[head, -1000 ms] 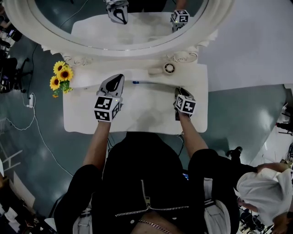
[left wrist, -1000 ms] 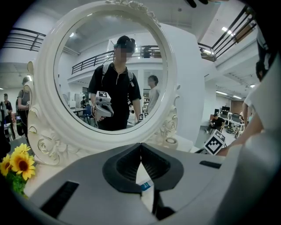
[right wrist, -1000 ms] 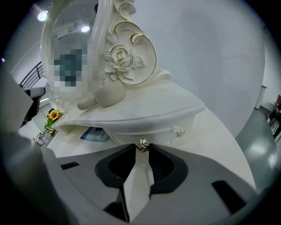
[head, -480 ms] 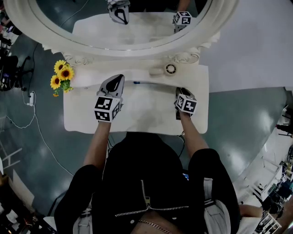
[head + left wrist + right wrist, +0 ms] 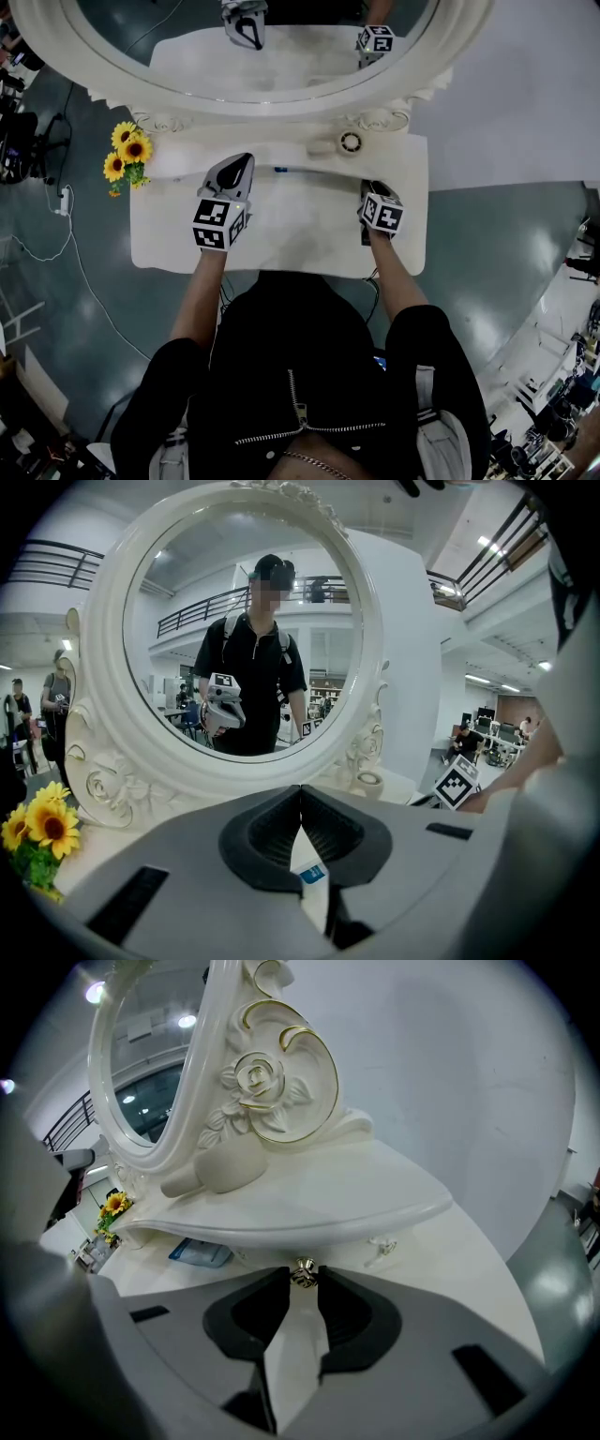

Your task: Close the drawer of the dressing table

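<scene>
Head view: the white dressing table's surface (image 5: pixel 300 239) lies straight below, with the oval mirror (image 5: pixel 281 56) at its back and a raised ledge (image 5: pixel 281 152) under the mirror frame. Sunflowers (image 5: pixel 127 155) stand at the ledge's left end. A small round pot (image 5: pixel 350 142) sits near its right end. The left gripper (image 5: pixel 244 165) is over the surface left of centre, pointing at the ledge. The right gripper (image 5: pixel 371 190) is further right, its tips at the ledge's front edge. A blue packet (image 5: pixel 278 170) shows at that edge between the two.

Left gripper view: the jaws meet at their tips with nothing between them. The gap lower down shows only white surface and a blue label (image 5: pixel 311 874). Ahead, the mirror reflects a person holding a gripper. The right gripper's marker cube (image 5: pixel 457 785) shows at the right, near the pot.

Right gripper view: the jaws are drawn narrow on the small metal drawer knob (image 5: pixel 302 1275), one tip on each side of it. The drawer (image 5: pixel 281 1247) lies directly under the ledge's overhanging edge. I cannot tell how far out it stands. The blue packet lies to the left beneath the same edge. A pale bottle (image 5: pixel 220 1171) lies on the ledge, against the frame's carved rose (image 5: pixel 258 1077).
</scene>
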`<action>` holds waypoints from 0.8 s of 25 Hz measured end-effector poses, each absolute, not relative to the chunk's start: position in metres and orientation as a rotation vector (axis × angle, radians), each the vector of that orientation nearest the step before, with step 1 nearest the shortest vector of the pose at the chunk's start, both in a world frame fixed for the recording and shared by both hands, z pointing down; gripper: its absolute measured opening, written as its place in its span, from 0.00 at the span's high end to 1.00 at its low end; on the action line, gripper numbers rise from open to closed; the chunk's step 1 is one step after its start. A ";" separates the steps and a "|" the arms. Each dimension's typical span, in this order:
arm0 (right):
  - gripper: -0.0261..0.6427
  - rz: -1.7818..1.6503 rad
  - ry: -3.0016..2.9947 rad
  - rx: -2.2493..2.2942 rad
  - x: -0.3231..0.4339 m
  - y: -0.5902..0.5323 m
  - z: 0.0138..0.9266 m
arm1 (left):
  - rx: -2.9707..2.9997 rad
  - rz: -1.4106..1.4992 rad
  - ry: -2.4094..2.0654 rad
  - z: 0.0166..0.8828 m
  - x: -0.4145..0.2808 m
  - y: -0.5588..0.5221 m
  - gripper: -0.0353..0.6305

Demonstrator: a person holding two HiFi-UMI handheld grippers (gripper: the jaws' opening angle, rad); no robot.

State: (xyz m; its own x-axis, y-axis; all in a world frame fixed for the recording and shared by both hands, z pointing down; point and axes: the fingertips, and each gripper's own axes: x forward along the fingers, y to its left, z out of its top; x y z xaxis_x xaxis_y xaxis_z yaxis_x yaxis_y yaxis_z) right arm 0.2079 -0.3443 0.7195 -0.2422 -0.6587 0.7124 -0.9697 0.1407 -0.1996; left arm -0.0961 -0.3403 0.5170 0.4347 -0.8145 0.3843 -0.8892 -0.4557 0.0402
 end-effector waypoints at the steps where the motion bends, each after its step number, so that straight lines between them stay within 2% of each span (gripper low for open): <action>1: 0.81 0.897 -1.964 1.556 0.208 -0.344 0.719 | 2.452 0.459 -1.485 0.517 -0.096 -0.340 0.91; 15: 0.78 0.889 -1.950 1.560 0.207 -0.331 0.722 | 2.468 0.454 -1.486 0.513 -0.102 -0.327 0.91; 20: 0.80 0.867 -1.959 1.528 0.200 -0.305 0.723 | 2.484 0.444 -1.476 0.510 -0.100 -0.319 0.91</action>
